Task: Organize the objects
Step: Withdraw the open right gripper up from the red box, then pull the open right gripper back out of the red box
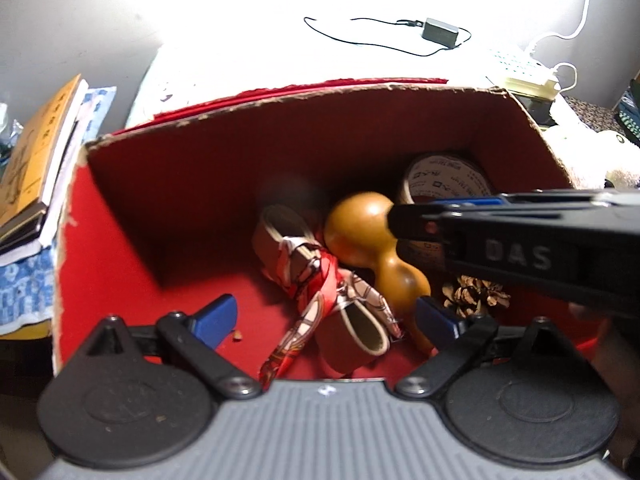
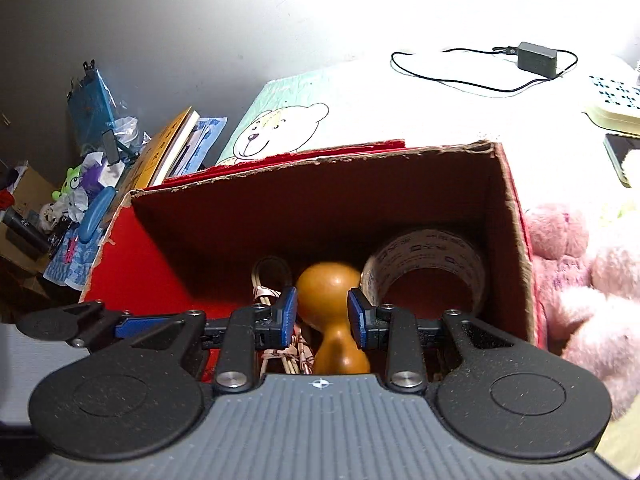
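right gripper tilted down into box — jaws straddling gourd.

Left gripper: pitched steeply downward, jaws spread wide, nothing between the blue pads.
Right gripper: pitched downward, jaws partly apart, blue pads clear of any contact, gap visible on both sides.
Relative pose: right gripper crosses the left wrist view from the right edge, ahead of the left gripper's right finger.
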